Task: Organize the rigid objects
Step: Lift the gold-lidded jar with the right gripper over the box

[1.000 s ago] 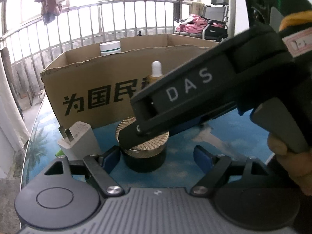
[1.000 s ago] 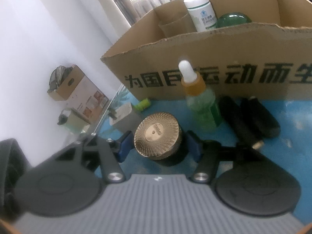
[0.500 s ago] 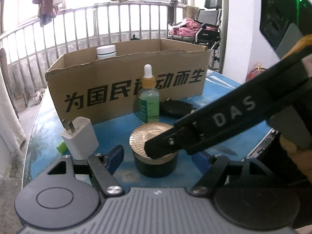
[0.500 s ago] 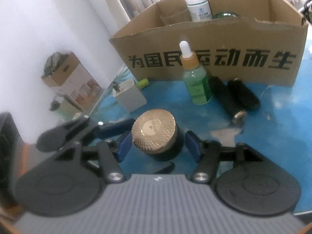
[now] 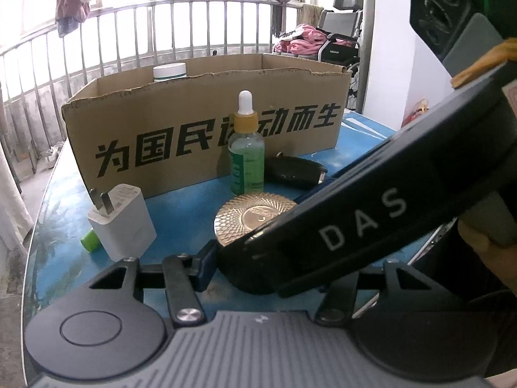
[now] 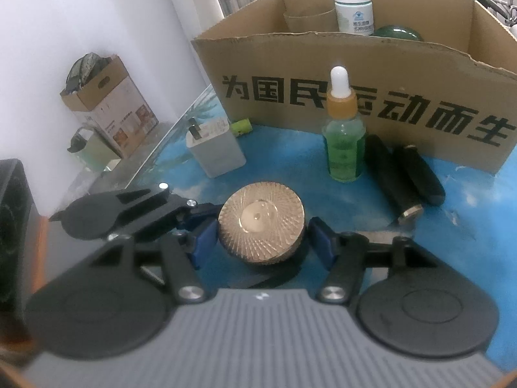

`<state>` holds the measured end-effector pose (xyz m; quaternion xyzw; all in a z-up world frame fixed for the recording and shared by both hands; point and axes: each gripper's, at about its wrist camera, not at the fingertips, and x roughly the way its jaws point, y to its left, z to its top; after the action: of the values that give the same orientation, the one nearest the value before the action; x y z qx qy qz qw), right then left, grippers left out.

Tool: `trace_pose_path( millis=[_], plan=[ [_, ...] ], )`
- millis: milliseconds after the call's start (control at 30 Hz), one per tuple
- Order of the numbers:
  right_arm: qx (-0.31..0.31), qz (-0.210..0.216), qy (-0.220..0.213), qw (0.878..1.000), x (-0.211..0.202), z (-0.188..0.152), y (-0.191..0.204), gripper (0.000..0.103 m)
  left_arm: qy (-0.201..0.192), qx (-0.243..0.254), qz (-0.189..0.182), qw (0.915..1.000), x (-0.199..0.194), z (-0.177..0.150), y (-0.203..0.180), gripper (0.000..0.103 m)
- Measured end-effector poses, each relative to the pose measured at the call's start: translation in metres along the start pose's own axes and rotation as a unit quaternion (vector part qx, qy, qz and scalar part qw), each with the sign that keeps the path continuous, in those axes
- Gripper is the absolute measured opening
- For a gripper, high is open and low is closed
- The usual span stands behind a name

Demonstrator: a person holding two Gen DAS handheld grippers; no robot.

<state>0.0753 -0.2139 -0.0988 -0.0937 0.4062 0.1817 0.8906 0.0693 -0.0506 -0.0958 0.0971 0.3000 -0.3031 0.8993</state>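
Standing near the left edge of the blue table is a white charger, prongs up, with a small green piece lying just behind it. Next comes the jar, black with a ribbed gold lid, upright on the table's near part, well in front of the cardboard box and apart from it. Both tools are on the jar. The left gripper reaches in from the left with the jar between its fingers. Its jaws have just been closing. Its one visible blue pad lies against the jar's dark side, but the other is hidden behind the right tool, so whether it is pinching cannot be told. The right gripper straddles the jar from the near side with its jaws spread. Its left pad is at the lid's rim, and its right pad stands off with a narrow gap. Further right a dropper bottle of green liquid stands upright close in front of the box. Two black tubes lie side by side just beside the bottle. The box sits along the far side of the table. It holds a white bottle and, to the right of that, a dark green round thing.
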Motion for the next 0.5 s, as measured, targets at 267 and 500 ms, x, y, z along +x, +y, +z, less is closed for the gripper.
trace_pose_path(
  millis=[267, 500],
  plan=[
    [0.002, 0.003, 0.0, 1.0, 0.0019, 0.0025, -0.0024, 0.062, -0.008, -0.005, -0.001, 1.0, 0.0009, -0.0038, 0.0008, 0.057],
    [0.001, 0.0, 0.001, 1.0, 0.0029, 0.0041, -0.0009, 0.062, -0.006, -0.008, -0.002, 0.9999, -0.0006, -0.0024, -0.0004, 0.057]
  ],
)
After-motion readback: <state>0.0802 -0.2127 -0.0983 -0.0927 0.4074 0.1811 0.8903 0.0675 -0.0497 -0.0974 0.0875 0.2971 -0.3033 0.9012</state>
